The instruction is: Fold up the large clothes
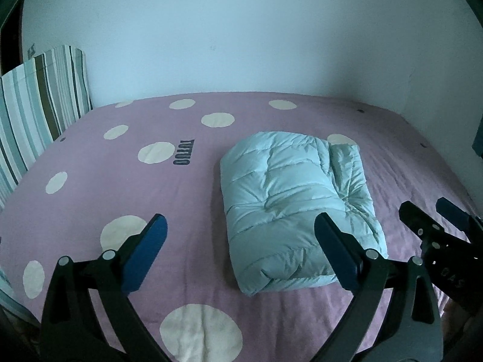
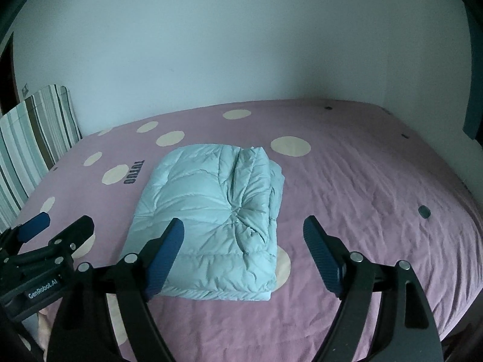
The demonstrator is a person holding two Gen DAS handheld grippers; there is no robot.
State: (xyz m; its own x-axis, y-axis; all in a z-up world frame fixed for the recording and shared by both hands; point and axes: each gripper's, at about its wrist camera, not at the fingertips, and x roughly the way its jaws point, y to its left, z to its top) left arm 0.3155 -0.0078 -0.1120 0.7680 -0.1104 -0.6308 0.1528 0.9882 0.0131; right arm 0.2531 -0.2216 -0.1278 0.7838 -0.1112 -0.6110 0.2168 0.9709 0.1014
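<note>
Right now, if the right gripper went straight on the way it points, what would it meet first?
Probably the folded pale-blue jacket: the right gripper, open and empty, aims down at its right part; past that edge lies the bedsheet. Depth is unclear.

Pale-blue jacket (image 2: 211, 211); purple, cream-dotted sheet (image 2: 347, 187)

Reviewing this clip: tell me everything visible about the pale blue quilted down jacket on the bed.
The pale blue quilted down jacket is puffy, with stitched channels and a slightly shiny, nylon-looking shell. It lies folded into a thick, roughly rectangular bundle, with layered folds along its right side and creases gathering near the middle. It rests flat on the purple bedsheet with cream dots, beside the sheet's printed lettering and partly covering a dot. Nothing else touches it; no sleeve, hood or zip is visible.
</note>
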